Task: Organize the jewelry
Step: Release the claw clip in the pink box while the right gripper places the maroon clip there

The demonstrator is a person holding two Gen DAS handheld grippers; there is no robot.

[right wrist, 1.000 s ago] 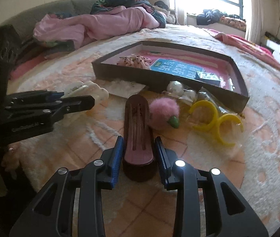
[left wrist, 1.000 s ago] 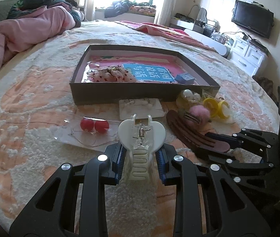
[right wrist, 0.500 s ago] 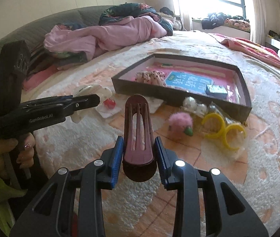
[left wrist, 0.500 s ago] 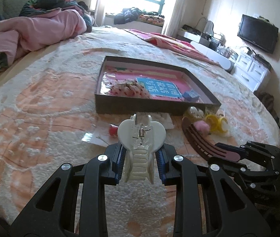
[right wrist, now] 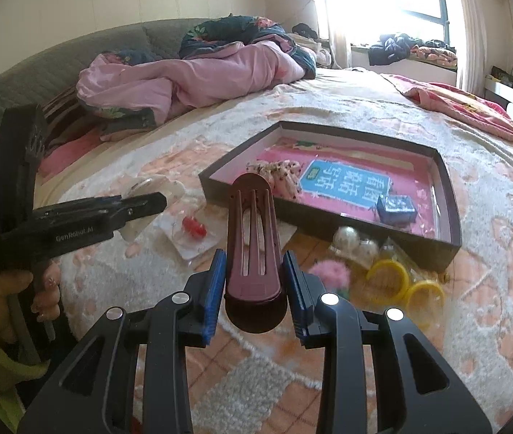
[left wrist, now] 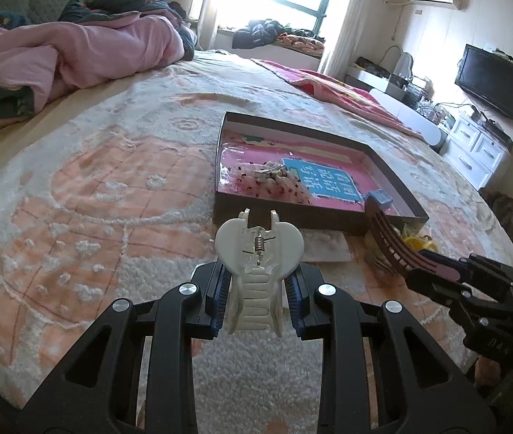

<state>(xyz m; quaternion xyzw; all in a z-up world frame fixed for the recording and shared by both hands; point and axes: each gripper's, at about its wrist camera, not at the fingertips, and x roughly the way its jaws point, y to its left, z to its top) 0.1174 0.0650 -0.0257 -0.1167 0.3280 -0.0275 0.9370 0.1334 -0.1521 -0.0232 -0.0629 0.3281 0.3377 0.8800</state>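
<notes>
— Left gripper [left wrist: 258,300]?
— Clenched on a white claw clip [left wrist: 259,253], blue pads pressing its teeth from both sides, heart-shaped top and spring pointing up. Held in the air above the blanket [left wrist: 93,195], short of the near wall of the box [left wrist: 285,222].

— Right gripper [right wrist: 254,294]?
— Clenched too, on a dark red hair clip [right wrist: 253,238]. Long, slotted, rounded tip aimed toward the near left corner of the box [right wrist: 376,229]. Lifted clear of the blanket, not touching anything below.

— Inside the box?
— Pink lining with a blue printed panel in the middle. A pale, speckled fabric hair tie [right wrist: 282,175] at the left of that panel, a small blue carton [right wrist: 395,209] at its right, near the front wall.

— Outside the box?
— All on the blanket along the near wall. Two pearly beads in clear wrap [right wrist: 356,244] right against the wall, a pink pompom [right wrist: 330,275] in front of those, two yellow rings [right wrist: 405,285] toward the box's near right corner. Off the near left corner, red beads in a clear bag [right wrist: 193,228].

— Anything of the person?
— A hand [right wrist: 17,289] with a yellow-green sleeve, wrapped around the left gripper's handle, well left of the box. Painted nails showing.

— Either clip inside the box?
— Neither. Both in the air, on the near side of it.
</notes>
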